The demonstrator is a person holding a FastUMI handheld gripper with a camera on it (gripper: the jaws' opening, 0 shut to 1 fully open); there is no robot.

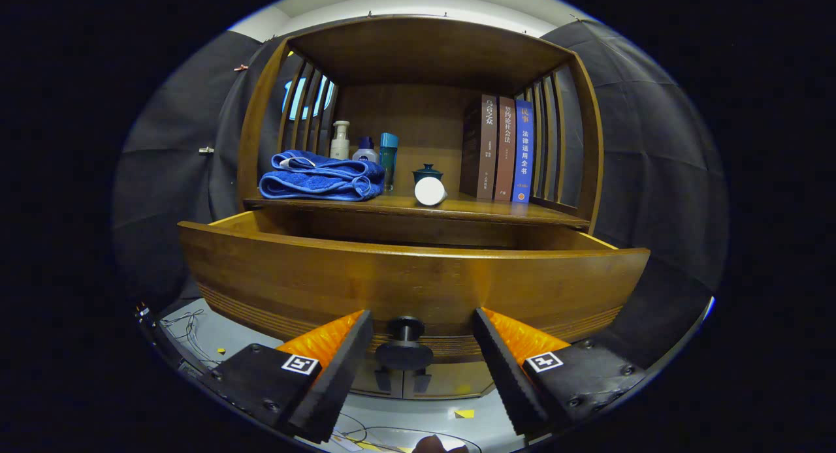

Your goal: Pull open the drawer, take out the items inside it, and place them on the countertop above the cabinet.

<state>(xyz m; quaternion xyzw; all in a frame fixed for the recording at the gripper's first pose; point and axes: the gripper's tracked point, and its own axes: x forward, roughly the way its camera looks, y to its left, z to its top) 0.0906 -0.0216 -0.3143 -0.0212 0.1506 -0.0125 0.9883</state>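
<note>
A dark wooden cabinet has its drawer (pixel 411 277) pulled out toward me, and the drawer front hides what lies inside. The round dark knob (pixel 405 342) on the drawer front sits between my fingers, with a gap on each side of it. My gripper (pixel 421 348) is open, neither finger touching the knob. Above the drawer runs the countertop (pixel 496 208). On it lie a folded blue towel (pixel 321 177) and a small white cylinder (pixel 430 191) on its side.
At the back of the countertop stand a white pump bottle (pixel 339 140), a blue-capped bottle (pixel 388 151), a dark lidded cup (pixel 428 173) and three upright books (pixel 499 148). Slatted wooden side walls enclose the shelf. Cables (pixel 189 326) lie on the grey floor below.
</note>
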